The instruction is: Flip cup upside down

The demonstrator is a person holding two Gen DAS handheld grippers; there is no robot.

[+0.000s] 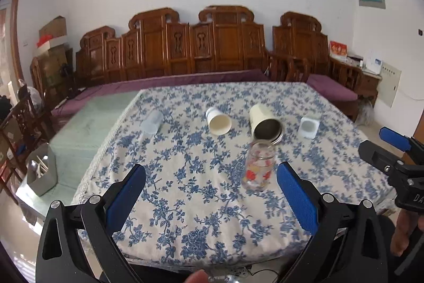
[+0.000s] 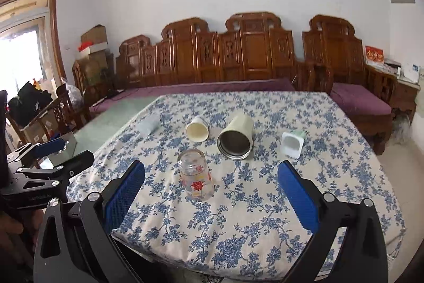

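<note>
A clear glass cup with a red flower print (image 1: 258, 166) (image 2: 196, 174) stands on the blue-flowered tablecloth (image 1: 201, 192) (image 2: 251, 203), its closed end up. My left gripper (image 1: 211, 199) is open and empty, above the near table edge, with the glass just inside its right finger line. My right gripper (image 2: 211, 196) is open and empty, the glass a little ahead between its fingers, nearer the left one. Each gripper shows at the edge of the other's view, the right one (image 1: 392, 147) and the left one (image 2: 53, 150).
Behind the glass several cups lie on their sides: a metal-lined cream tumbler (image 1: 265, 121) (image 2: 235, 137), a paper cup (image 1: 218, 121) (image 2: 197, 129), a translucent cup (image 1: 152, 121) (image 2: 149, 123) and a white square cup (image 1: 308, 126) (image 2: 292, 142). A utensil holder (image 1: 42, 171) stands left. A wooden sofa is beyond.
</note>
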